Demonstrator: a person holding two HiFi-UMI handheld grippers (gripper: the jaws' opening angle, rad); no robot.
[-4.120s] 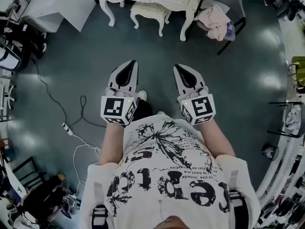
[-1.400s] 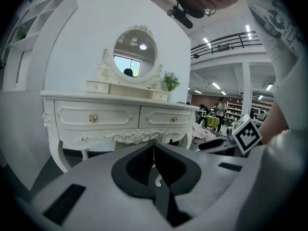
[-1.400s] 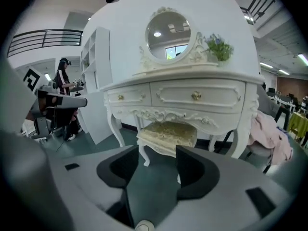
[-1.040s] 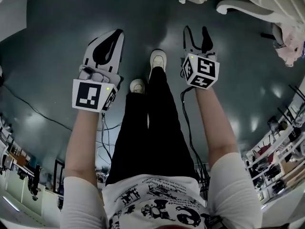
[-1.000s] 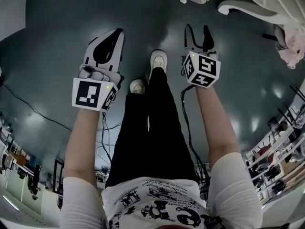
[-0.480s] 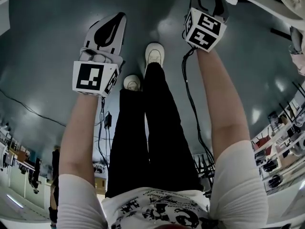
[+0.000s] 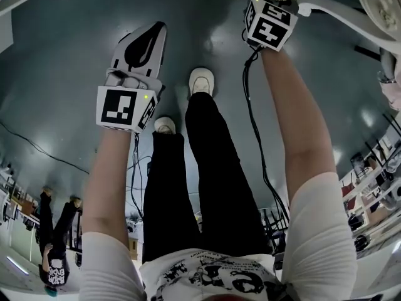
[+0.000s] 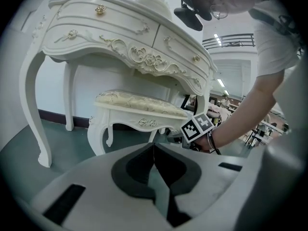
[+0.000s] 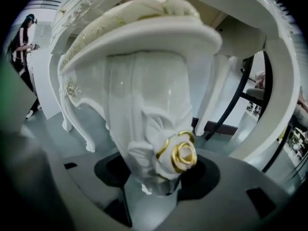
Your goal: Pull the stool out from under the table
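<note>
The white carved stool (image 8: 137, 107) with a cream cushion stands under the ornate white dressing table (image 8: 120, 37). In the right gripper view its front leg (image 9: 154, 124), with a gold-rimmed rose, fills the middle. My right gripper (image 9: 156, 179) is open wide, and that leg stands between its dark pads; I see no pad pressing on it. In the head view only the right gripper's marker cube (image 7: 269, 24) shows, at the top edge by the white furniture. My left gripper (image 7: 155, 29) hangs in the air left of the stool, shut and empty.
The person's black trousers and white shoes (image 7: 202, 80) stand on the grey-green floor between the arms. A cable (image 7: 25, 140) runs over the floor at left. A black chair frame (image 9: 250, 95) stands behind the stool at right. Bystanders (image 7: 53, 262) stand far off.
The person has stepped up to the table. My right gripper has reached forward to the stool's leg, its jaws now round it. The left gripper stayed shut and hardly shifted.
</note>
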